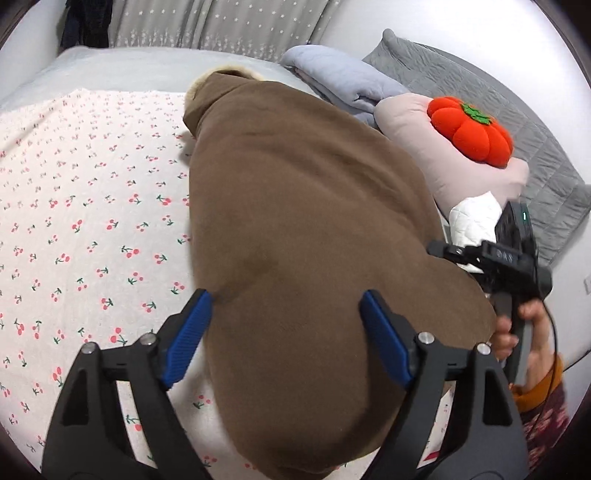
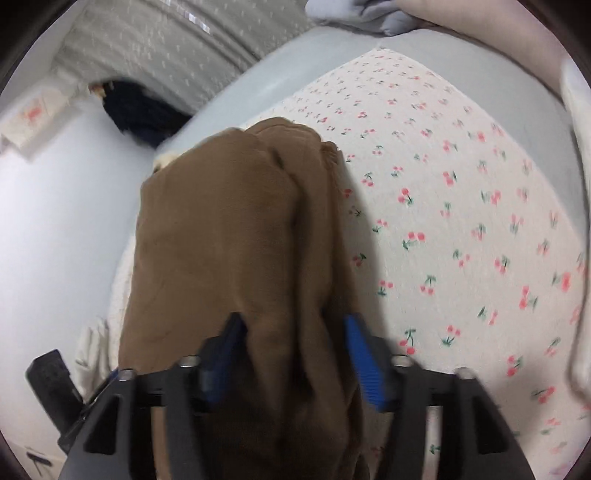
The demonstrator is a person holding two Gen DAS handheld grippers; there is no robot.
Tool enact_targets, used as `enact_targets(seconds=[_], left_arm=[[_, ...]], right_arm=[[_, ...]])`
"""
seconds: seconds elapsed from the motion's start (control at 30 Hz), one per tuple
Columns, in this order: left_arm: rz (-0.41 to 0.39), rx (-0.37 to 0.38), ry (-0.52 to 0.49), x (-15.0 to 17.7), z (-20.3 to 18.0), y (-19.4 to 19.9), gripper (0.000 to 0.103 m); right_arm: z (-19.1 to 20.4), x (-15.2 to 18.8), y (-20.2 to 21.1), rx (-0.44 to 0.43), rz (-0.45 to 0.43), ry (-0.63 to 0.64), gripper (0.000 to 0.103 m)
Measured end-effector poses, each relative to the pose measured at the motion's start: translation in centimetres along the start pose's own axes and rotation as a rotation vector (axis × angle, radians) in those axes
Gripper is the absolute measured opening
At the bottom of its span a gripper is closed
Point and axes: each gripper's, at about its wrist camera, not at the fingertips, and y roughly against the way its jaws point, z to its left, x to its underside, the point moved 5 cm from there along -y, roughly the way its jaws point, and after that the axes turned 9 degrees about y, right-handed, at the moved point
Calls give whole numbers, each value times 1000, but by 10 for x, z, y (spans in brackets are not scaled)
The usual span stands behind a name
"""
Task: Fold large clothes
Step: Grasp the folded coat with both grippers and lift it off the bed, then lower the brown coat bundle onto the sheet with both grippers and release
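A large brown fleece garment lies folded into a long bundle on the cherry-print bed cover, its cream-lined collar at the far end. My left gripper hovers over the near end with its blue pads spread wide; the cloth lies under and between them, not pinched. In the right wrist view the same garment runs away from me in thick folds. My right gripper straddles a fold with its jaws apart, and the pads do not press on it. A hand holds the right tool at the garment's right edge.
A red pumpkin cushion sits on a pink pillow, with a pale blue blanket and a grey quilt behind. The bed's edge and floor are on the garment's left in the right wrist view. Curtains hang beyond.
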Motion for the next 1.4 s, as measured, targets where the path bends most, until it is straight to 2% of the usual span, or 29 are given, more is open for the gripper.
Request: enact_targets(seconds=[0.03,0.1,0.17,0.3,0.37,0.4,0.43,0.47,0.53,0.6,0.67,0.77,0.9,0.97,1.0,1.03,1.07,1.1,1.17,1.3,1.37,1.4], left_arm=[[9,11,21,-3,6,0,84],[38,43,75,-8,18,-1,84],[96,108,160,-9,31,-6,85],[212,266,324,-5,55,-23,89],[263,347,414,2,65,-34,89],[279,376,445,4,68,-40,89],[285,393,462,5,69,-43,86],[273,392,468,6,69,-44,82],[235,335,413,5,61,-32,65],[209,310,376,2,53,-18,58],[181,301,383,-5,53,-2,56],[107,243,342,-16,58,40,55],[93,191,347,-8,79,80,56],[130,140,328,14,97,77,60],[153,110,323,25,106,69,63],[184,56,314,39,116,58,67],[170,33,292,48,120,54,69],[118,49,263,51,119,58,69],[73,36,210,50,110,73,69],[-56,-57,21,38,82,103,69],[-120,-45,-66,36,66,116,69],[-137,-32,-86,34,61,117,69]], right_arm=[[-1,0,0,-4,-5,5,81],[0,0,-1,-25,7,13,82],[-6,1,-4,-59,30,-18,83],[-26,15,-21,-214,112,-176,82],[-34,25,-34,-330,132,-280,75],[-36,28,-39,-364,122,-301,65],[-34,29,-40,-355,100,-285,60],[-30,29,-40,-340,87,-261,57],[-21,27,-34,-319,60,-225,41],[-5,21,-21,-309,27,-191,35],[17,16,-10,-315,14,-160,32],[62,15,2,-328,26,-61,32],[110,33,-2,-357,84,21,32],[112,48,-21,-327,145,44,36],[107,57,-33,-302,183,35,42],[97,67,-45,-251,226,7,53],[87,75,-51,-205,239,-17,60],[83,78,-50,-207,225,-27,70],[81,77,-32,-207,176,-29,71],[94,75,20,-84,71,97,71],[108,79,47,-51,14,164,71],[119,82,61,-64,-17,195,70]])
